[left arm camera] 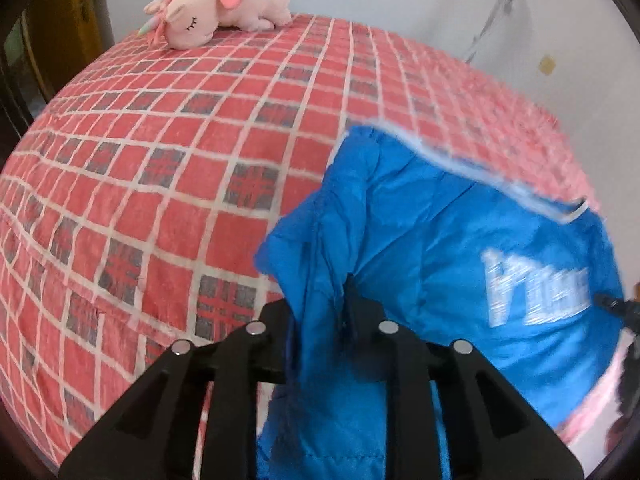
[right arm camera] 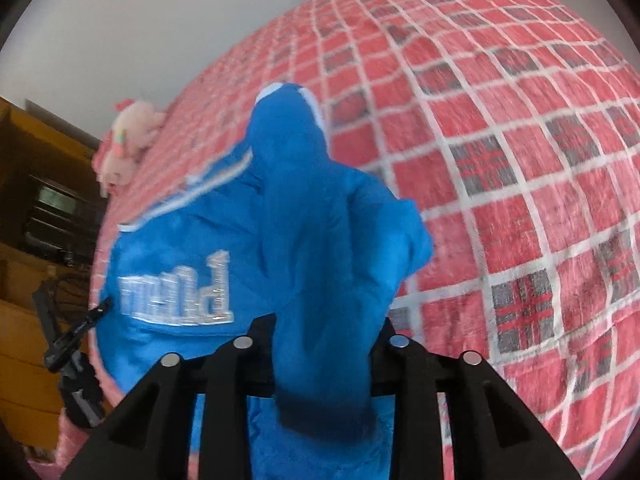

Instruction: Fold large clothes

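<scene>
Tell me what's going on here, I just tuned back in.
A person is folding a blue jacket on a bed covered with a red checked blanket, using a handheld gripper in each hand. The left gripper has a bunch of the blue fabric between its fingers, and the right gripper has another bunch, with the fabric lifted off the blanket. The jacket's white lettering faces the cameras. A pink plush unicorn lies at the far edge of the bed, clear of the work.

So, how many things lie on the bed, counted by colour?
Blue: 1, the jacket
Pink: 1, the plush unicorn
Red checked: 1, the bed cover under both
Total: 3
</scene>
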